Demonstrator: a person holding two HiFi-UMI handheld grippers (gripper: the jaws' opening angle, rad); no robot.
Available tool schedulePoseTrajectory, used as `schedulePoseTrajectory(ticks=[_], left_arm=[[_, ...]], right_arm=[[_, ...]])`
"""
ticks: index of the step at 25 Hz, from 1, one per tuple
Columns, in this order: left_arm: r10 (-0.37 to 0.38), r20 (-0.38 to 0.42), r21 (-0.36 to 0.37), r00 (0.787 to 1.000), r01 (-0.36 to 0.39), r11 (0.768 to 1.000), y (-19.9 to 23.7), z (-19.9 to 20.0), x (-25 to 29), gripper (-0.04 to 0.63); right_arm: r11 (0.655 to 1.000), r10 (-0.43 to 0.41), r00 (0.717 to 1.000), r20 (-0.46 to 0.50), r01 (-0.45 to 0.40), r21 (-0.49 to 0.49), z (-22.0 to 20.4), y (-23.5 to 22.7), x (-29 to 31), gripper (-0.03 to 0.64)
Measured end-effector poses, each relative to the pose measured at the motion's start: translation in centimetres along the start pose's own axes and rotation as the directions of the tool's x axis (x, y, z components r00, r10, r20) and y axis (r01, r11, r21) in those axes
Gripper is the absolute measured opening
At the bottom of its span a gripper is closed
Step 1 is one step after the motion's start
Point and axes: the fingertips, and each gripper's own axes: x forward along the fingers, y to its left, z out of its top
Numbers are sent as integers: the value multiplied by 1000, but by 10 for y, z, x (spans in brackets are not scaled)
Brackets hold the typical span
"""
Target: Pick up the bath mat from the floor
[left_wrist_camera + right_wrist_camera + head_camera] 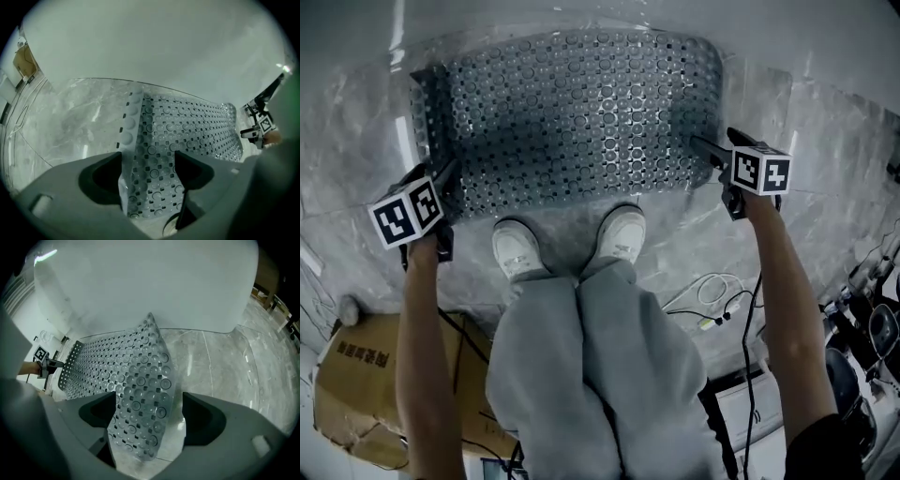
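Broadly, pale marble floor (825, 122) filling the head view; spread over it across the upper middle, mat (572, 112), clear, holed and studded with suction cups, lying flat or nearly so. By the look of it, not yet lifted; both ends lined up between jaws, neither one gripped; left to do, closing on each end and raising it clear of the floor.

Below the mat at centre, grey trouser legs (600, 356); at lower left, cardboard box (366, 384), nothing of its inside on show, so contents not to be told.

At the mat's left end, left gripper (147, 157): jaws spread wide, the mat running up between them and lying close along the left jaw, not pinched; holding nothing. At the right end, right gripper (149, 397): likewise wide apart, a curled corner of mat standing up between the jaws, bare floor showing beside it on the right; not clamped either.

Just under the mat's near edge, white shoes (517, 248); at lower right, thin cables (712, 300) loose on the floor.
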Motion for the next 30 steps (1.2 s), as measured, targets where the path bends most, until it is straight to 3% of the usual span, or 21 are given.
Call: schedulePoseTrajectory(ticks=[4, 6, 8, 10, 19, 24, 27, 30], left_arm=[[6, -8, 53, 1000, -5, 999, 9, -8, 12, 362], [15, 11, 67, 1000, -16, 998, 17, -5, 12, 362], [11, 21, 67, 1000, -12, 998, 23, -6, 9, 362], [12, 22, 66, 1000, -13, 998, 29, -5, 9, 362], [14, -75, 71, 997, -9, 997, 31, -28, 32, 374], [-15, -68, -1, 998, 15, 1000, 29, -25, 44, 382], [-17, -45, -61, 999, 14, 998, 33, -25, 43, 363], [-31, -50, -37, 998, 29, 999, 30, -26, 43, 351]], right_arm=[[999, 12, 1000, -23, -13, -36, -6, -13, 17, 442], [999, 7, 1000, 1, -7, -41, 2, -17, 24, 431], [1000, -3, 1000, 29, 4, -21, 2, -19, 22, 377], [1000, 4, 999, 49, -4, 2, 1, -20, 20, 376], [999, 40, 998, 52, -39, -15, 13, -9, 19, 329], [989, 143, 989, 42, -144, 26, 8, -6, 21, 328], [973, 216, 976, 25, -217, 75, 7, -3, 21, 246], [951, 296, 955, -18, -293, 97, 3, 6, 24, 183]])
